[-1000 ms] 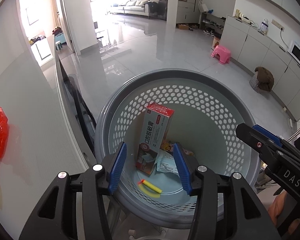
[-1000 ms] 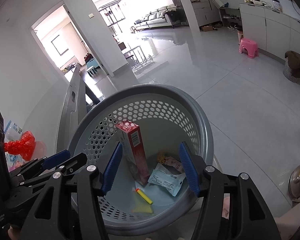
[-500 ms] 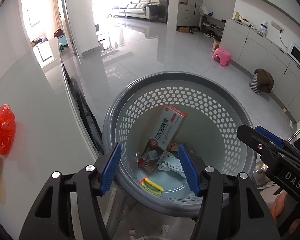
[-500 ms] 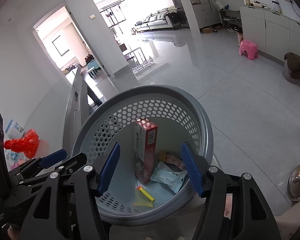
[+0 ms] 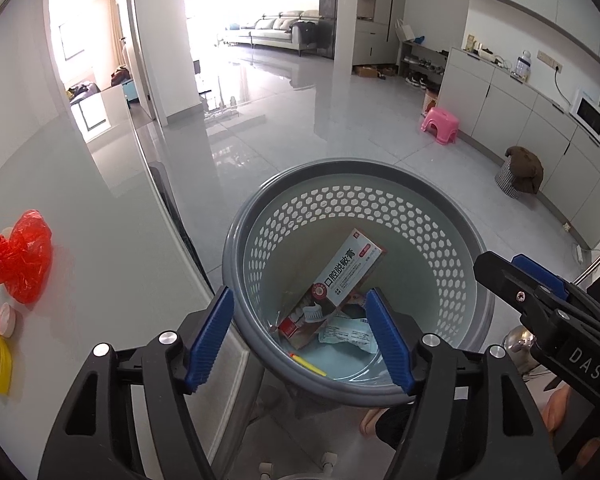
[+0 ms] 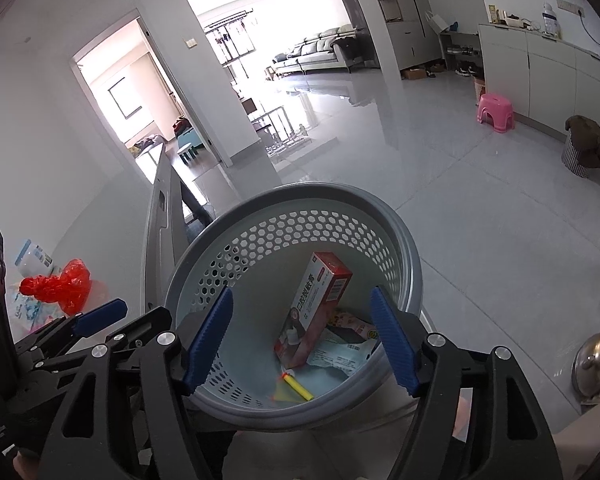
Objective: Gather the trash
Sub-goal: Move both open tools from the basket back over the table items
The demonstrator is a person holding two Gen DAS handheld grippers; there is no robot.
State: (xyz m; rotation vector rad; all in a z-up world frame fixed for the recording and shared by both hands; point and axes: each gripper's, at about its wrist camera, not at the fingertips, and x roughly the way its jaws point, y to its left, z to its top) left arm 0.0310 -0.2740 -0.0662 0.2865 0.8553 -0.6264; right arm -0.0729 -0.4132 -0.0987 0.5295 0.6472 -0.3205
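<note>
Your left gripper (image 5: 300, 336) and right gripper (image 6: 302, 338) hang over the bin (image 5: 480, 264), jaws just spread apart, nothing between them. The toothpaste box (image 5: 336, 280) leans inside it, on wrappers (image 6: 340, 354).

The grey perforated bin (image 5: 452, 216) stands open-mouthed beside the table edge (image 5: 168, 216); a toothpaste box (image 5: 340, 276) leans across its floor, wrappers (image 6: 340, 354) filling the rest.
</note>
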